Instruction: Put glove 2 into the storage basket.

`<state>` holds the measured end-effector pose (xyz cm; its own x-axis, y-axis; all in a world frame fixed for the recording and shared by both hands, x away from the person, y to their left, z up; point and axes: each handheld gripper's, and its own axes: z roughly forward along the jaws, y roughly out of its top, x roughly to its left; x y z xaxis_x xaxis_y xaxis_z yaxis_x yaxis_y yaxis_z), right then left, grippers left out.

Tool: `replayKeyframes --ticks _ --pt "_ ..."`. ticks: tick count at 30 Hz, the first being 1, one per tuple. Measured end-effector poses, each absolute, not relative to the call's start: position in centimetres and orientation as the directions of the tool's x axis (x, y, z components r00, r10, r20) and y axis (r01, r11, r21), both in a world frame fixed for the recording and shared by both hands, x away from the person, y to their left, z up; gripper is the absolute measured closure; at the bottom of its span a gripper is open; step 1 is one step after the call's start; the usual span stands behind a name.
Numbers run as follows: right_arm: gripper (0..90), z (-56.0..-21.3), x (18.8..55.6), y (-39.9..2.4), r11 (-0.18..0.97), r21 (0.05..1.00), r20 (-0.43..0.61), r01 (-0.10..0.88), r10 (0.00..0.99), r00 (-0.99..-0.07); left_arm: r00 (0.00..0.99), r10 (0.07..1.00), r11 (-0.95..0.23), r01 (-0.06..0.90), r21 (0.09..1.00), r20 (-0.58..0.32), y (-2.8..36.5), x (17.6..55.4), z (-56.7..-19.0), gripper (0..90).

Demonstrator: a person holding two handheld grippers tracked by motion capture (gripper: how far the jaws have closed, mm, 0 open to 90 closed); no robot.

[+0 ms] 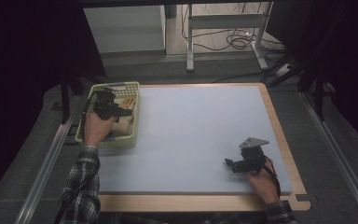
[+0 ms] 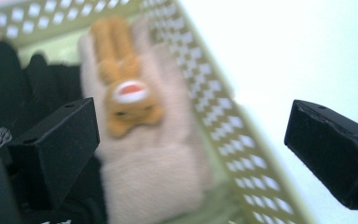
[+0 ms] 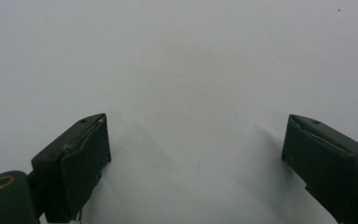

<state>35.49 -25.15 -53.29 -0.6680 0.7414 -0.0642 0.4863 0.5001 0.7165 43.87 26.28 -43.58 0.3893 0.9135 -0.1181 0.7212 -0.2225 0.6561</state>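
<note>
My left gripper (image 2: 191,149) hangs w/ jaws wide apart, nothing held, over the pink mitten (image 2: 154,158) lying in the green basket (image 2: 223,121) at the table's far left corner; best lift straight up, clear of the basket wall.

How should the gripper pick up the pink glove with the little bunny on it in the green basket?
Best guess: grip the pink glove at its wide cuff end, coming straight down from above. It lies flat in the green basket, whose wall blocks a sideways approach, with black gloves close on its other side. The bunny is lumpy, so avoid pinching there. The left gripper is open above it.
</note>
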Motion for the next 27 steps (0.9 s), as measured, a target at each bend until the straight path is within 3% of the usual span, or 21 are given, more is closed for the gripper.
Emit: replayKeyframes --ticks 7,15,27 --pt "7.2 -53.3 35.5 -25.1 0.501 0.715 -0.065 0.487 0.742 -0.667 0.532 0.844 -0.320 0.591 0.740 -0.061 23.0 39.6 -43.2 1.4" --pt "7.2 -53.3 35.4 -25.1 0.502 0.716 -0.069 0.485 0.743 -0.666 0.679 0.733 -0.386 0.462 0.798 -0.038 17.6 34.0 -47.0 0.7" --pt "7.2 -53.3 35.4 -25.1 0.503 0.717 -0.072 0.483 0.742 -0.667 0.702 0.711 -0.516 0.491 0.702 0.032 14.2 32.1 -54.8 0.0"
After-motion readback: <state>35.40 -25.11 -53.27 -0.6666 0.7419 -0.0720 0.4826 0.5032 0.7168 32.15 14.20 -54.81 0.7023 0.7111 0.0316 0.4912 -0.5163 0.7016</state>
